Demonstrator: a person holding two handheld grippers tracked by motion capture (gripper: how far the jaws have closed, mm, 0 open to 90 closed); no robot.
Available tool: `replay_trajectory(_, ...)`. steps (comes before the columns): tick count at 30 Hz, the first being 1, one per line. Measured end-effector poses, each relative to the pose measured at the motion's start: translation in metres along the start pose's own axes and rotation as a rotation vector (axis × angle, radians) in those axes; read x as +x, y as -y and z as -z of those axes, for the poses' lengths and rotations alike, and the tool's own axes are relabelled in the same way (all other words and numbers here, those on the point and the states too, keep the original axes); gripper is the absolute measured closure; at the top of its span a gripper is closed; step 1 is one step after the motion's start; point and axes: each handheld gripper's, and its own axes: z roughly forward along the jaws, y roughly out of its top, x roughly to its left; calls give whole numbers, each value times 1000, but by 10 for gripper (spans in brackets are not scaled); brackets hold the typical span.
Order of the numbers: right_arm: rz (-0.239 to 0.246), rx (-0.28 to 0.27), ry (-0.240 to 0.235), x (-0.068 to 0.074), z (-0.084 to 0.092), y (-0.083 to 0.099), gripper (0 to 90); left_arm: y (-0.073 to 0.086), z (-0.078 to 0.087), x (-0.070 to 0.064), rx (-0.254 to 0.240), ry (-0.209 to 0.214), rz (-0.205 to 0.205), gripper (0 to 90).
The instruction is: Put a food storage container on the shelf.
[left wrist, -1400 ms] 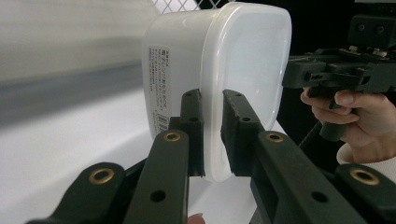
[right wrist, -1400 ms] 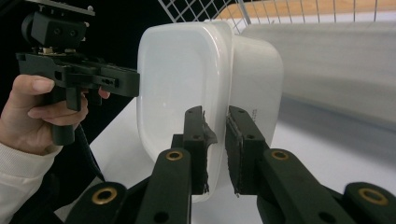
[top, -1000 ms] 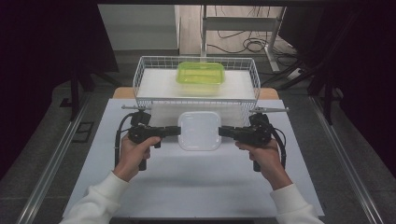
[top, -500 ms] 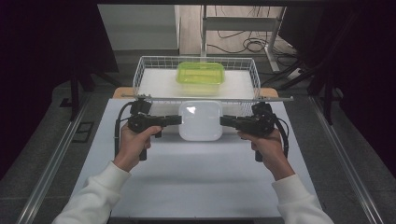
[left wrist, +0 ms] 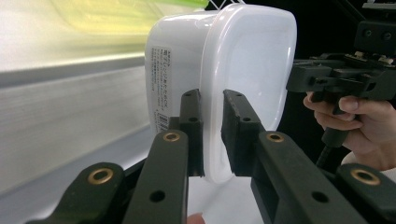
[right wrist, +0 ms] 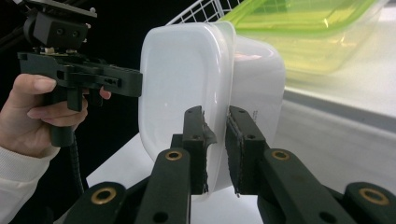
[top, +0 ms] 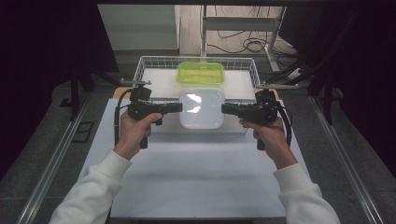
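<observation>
A white lidded plastic box [top: 201, 108] hangs in the air just in front of the wire basket [top: 138, 71]. My left gripper [top: 179, 108] is shut on the box's left rim and my right gripper [top: 225, 109] is shut on its right rim. In the left gripper view the pads pinch the lid edge of the box [left wrist: 252, 70] at my left gripper [left wrist: 212, 100]. The right gripper view has the same box [right wrist: 187, 79] clamped at my right gripper [right wrist: 215, 114]. A green transparent box [top: 201, 73] lies inside the basket behind it.
The white tabletop [top: 196, 172] stretches toward the person under the held box. The basket's front wall stands right behind the box. Metal rails run along both sides of the table. The green box [right wrist: 303, 28] sits close behind the white one.
Both hands have lifted the white box off the table and carried it away from the person toward the basket. Both grips stay the same.
</observation>
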Motion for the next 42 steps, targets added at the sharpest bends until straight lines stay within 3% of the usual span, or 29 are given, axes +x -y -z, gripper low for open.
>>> replay_trajectory(13, 5, -30, -2, -5, 4, -29, 778, -36, 0, -3, -15, 3, -25, 790)
replay_trajectory(30, -12, -46, -23, -22, -11, -83, 779, -96, -2, 12, -33, -16, 5, 784)
replay_trajectory(42, -21, -44, -28, -32, -21, -117, 780, -130, -2, 21, -33, -21, -4, 784)
